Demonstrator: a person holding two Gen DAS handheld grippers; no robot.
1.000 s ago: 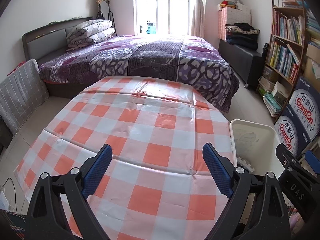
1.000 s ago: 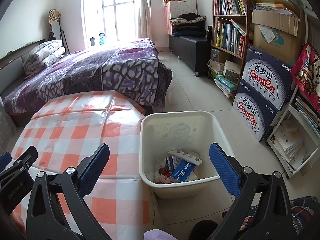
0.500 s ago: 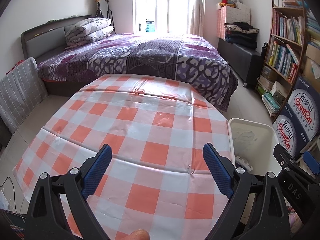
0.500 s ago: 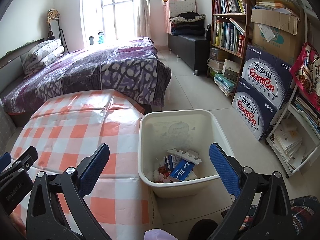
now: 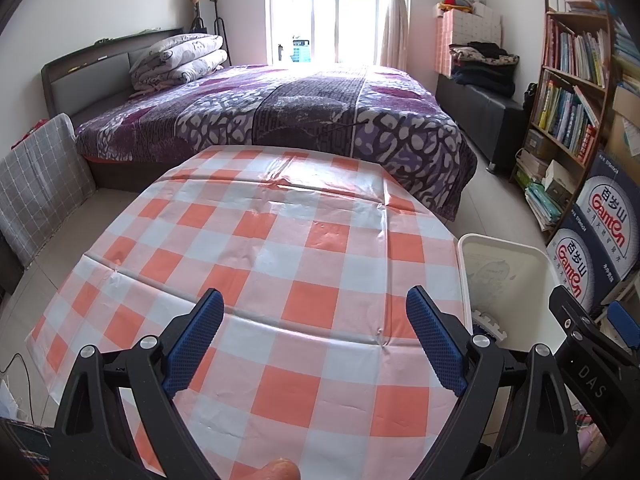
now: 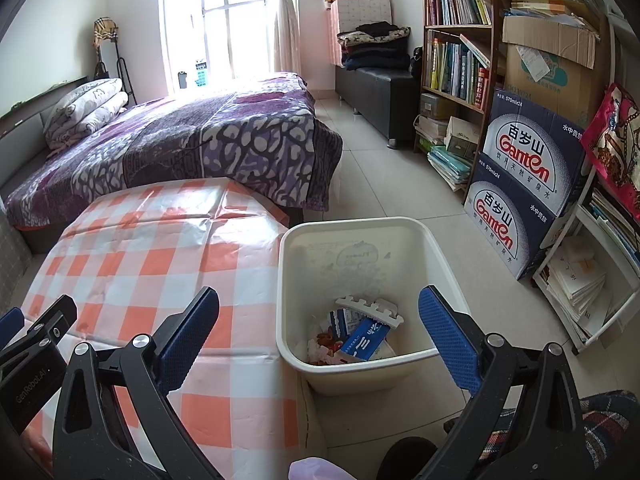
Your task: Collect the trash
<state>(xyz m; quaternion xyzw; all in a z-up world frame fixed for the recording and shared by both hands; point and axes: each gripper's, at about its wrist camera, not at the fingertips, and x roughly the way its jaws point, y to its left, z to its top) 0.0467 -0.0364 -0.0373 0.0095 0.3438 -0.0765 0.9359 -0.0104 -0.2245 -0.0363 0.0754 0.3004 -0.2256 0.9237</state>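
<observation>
Two views are showing this moment. Through the left wrist camera, the left gripper [image 5: 314,336] is hovering over the tabletop [image 5: 280,248], its fingers [image 5: 194,336] spreading wide and gripping nothing. The checked cloth under it is lying bare, with no scrap of trash showing anywhere on the part in view. The white bin [image 5: 504,252] is standing just beside the tabletop's right edge, and part of the right gripper is poking in at the lower right. A fingertip is peeking in at the bottom edge.

Through the right wrist camera, the right gripper [image 6: 318,338] is hanging above the bin [image 6: 432,248], its fingers [image 6: 448,338] also spreading wide and carrying nothing. Trash [image 6: 360,332] is lying at the bottom of the bin: a white toothed foam strip, a blue packet and some crumpled reddish wrappers.

Judging by this, the collecting is looking finished or nearly so, since everything visible is sitting in the bin; anything left would be lying outside both views.
</observation>
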